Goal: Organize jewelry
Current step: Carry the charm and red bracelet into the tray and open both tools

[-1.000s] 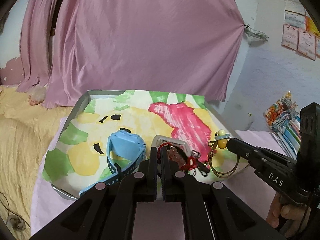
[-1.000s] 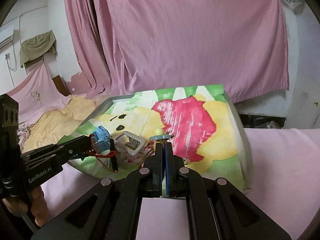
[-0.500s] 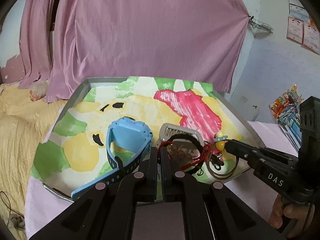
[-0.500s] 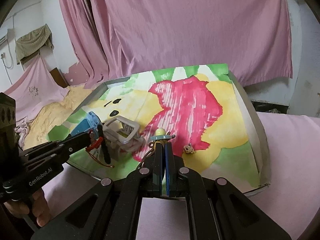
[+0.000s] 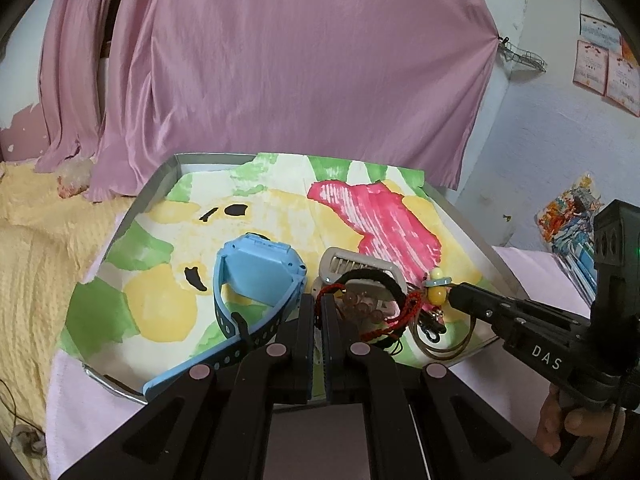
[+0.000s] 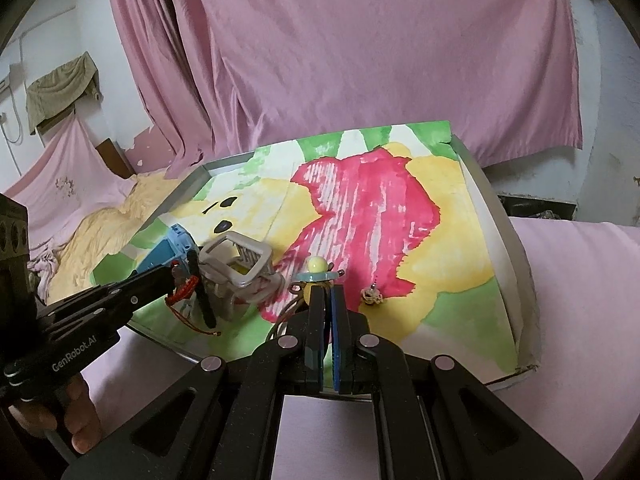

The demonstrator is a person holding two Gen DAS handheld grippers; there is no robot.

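A: Start with the biggest thing — the pink curtain (image 5: 288,72) fills the back of both views, and below it sits the tray (image 5: 154,184) lined with a painted sheet (image 6: 452,216) in yellow, green and red.

B: Only the right wrist view shows the far-left room: a bed (image 6: 108,220) with a yellow cover and an olive cloth (image 6: 60,88) hung on the wall. Only the left wrist view shows the papers (image 5: 604,68) pinned on the right wall.

A: On the tray, the blue watch (image 5: 256,276) shows whole in the left wrist view; the other view catches just a corner. Beside it is a grey clip (image 6: 240,268).

B: The left tool (image 5: 318,312) is clamped on the red cord (image 5: 400,316), near the tray's front edge, with a black band (image 5: 384,280) and beads looped there. The right tool (image 6: 328,300) is pressed together on the yellow charm (image 6: 318,268), just above the sheet, its thin brown loop hanging.

A: A small earring (image 6: 372,296) lies on the sheet right of the charm — seen only from the right wrist.

B: Writing: "DAS" on the right tool's side, "GenRobot.AI" on the left's.
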